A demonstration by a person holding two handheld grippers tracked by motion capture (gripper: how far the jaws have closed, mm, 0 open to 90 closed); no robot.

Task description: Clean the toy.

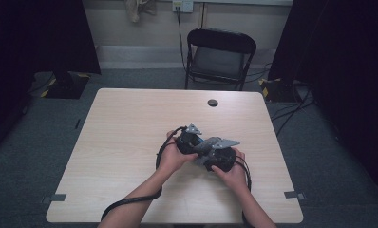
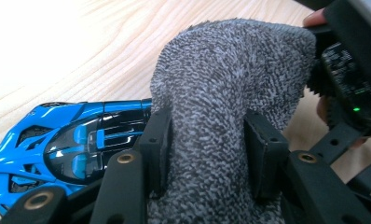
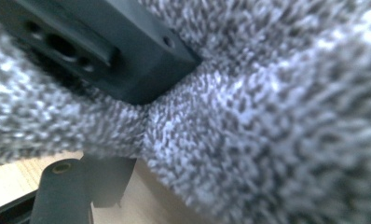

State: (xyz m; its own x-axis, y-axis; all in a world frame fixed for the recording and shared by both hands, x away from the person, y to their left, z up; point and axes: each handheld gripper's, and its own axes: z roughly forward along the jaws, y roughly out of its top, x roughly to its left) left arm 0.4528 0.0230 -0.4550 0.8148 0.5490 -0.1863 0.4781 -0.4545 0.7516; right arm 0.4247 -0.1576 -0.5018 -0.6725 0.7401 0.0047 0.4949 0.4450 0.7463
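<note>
Centrally, left gripper (image 2: 207, 140) grasps the grey terry cloth (image 2: 230, 70) between its pads, bunched over a blue toy car (image 2: 58, 149) for wiping; right gripper (image 1: 220, 159) grip unclear.

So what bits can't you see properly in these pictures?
- Blue toy car: in the left gripper view its rear is hidden behind the grey cloth and the jaws.
- Left gripper: whether its jaws press the cloth between them is unclear.
- Right gripper: in its own view the blurred cloth covers the jaws, so its grip can't be judged.
- High view: hands hide what lies under them.
</note>
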